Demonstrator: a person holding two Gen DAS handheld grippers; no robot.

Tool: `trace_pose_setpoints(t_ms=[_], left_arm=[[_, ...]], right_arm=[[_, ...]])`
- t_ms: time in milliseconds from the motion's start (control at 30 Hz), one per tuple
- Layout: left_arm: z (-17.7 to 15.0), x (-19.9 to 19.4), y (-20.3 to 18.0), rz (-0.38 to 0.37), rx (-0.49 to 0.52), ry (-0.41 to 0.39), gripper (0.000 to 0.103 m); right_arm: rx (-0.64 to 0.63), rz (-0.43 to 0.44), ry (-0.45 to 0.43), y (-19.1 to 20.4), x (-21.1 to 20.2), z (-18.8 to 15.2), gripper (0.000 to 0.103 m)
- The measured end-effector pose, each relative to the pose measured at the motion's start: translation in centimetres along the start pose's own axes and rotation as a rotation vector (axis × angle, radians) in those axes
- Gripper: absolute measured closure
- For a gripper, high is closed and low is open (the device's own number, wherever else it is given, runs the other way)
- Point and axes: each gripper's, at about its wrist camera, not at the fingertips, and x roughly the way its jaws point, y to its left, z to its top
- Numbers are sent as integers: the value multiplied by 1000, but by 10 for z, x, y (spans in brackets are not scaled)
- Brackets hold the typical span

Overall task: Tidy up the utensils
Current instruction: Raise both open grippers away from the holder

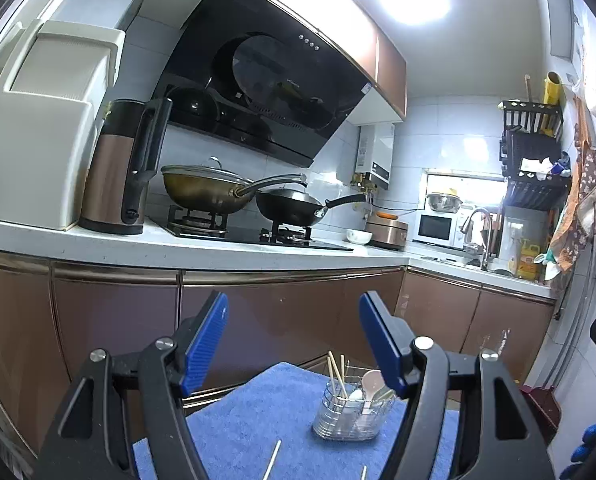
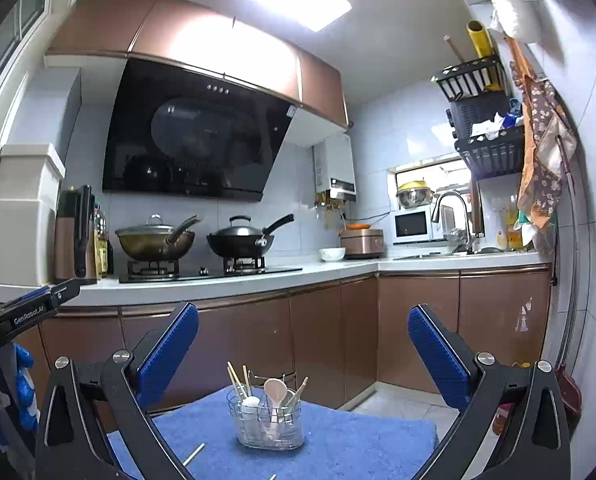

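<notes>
Both tongs wide open, empty: left tongs (image 1: 293, 340), right tongs (image 2: 304, 348). Utensil holder (image 2: 269, 424) on blue towel (image 2: 338, 440). Loose chopstick (image 2: 193, 454) at holder's 8 o'clock. Advice: descend slowly, pinch chopstick mid-length, then drop upright into holder.

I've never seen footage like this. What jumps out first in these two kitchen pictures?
Two blue-padded grippers fill the foreground, the left gripper and the right gripper, both open and empty. Between them, on a blue towel, stands a wire utensil holder with chopsticks and spoons in it, and loose chopsticks lie on the towel nearer the camera. Behind, two lidded woks sit on the stove under a big black range hood.
</notes>
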Motion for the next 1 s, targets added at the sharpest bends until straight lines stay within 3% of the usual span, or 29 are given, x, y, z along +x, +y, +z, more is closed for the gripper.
trace_pose_setpoints(t_ms=[367, 767, 1000], left_arm=[[0, -19, 15, -5, 21, 15, 37], [-7, -21, 46, 78, -34, 59, 37], [-17, -9, 59, 97, -65, 103, 37]], right_arm=[[60, 30, -26, -1, -20, -1, 0], [123, 21, 95, -5, -10, -14, 0], [153, 11, 120, -12, -4, -21, 0]])
